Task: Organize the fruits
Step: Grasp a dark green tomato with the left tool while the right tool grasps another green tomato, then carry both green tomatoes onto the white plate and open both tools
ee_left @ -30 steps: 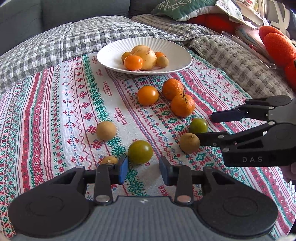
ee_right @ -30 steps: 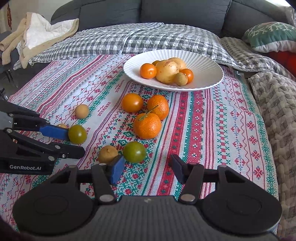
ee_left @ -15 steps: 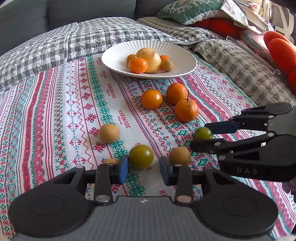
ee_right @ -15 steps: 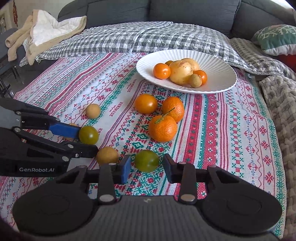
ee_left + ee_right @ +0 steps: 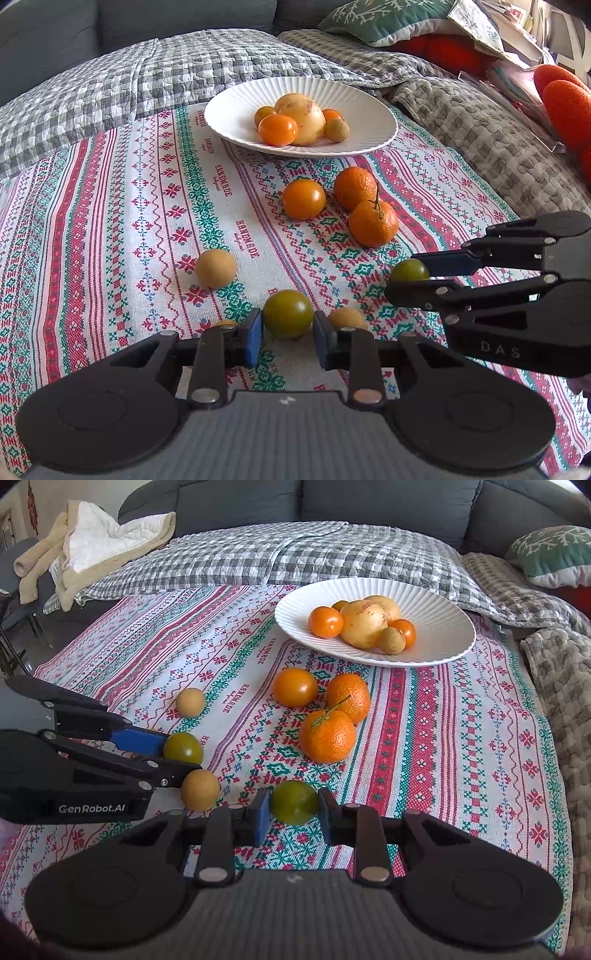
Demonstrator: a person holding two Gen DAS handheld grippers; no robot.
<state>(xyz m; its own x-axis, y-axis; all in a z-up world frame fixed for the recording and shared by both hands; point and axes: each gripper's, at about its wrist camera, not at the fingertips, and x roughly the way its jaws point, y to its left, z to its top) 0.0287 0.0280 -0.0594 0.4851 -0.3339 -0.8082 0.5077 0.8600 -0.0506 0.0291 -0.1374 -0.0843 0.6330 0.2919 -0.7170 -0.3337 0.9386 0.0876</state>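
On a patterned tablecloth (image 5: 110,229), the left gripper (image 5: 287,334) has its jaws closed in around a green tomato (image 5: 288,314), both pads at its sides. The right gripper (image 5: 293,810) likewise brackets a second green tomato (image 5: 294,802), pads touching or nearly so. Three orange fruits (image 5: 327,734) lie between them and a white plate (image 5: 443,627) holding more fruit.
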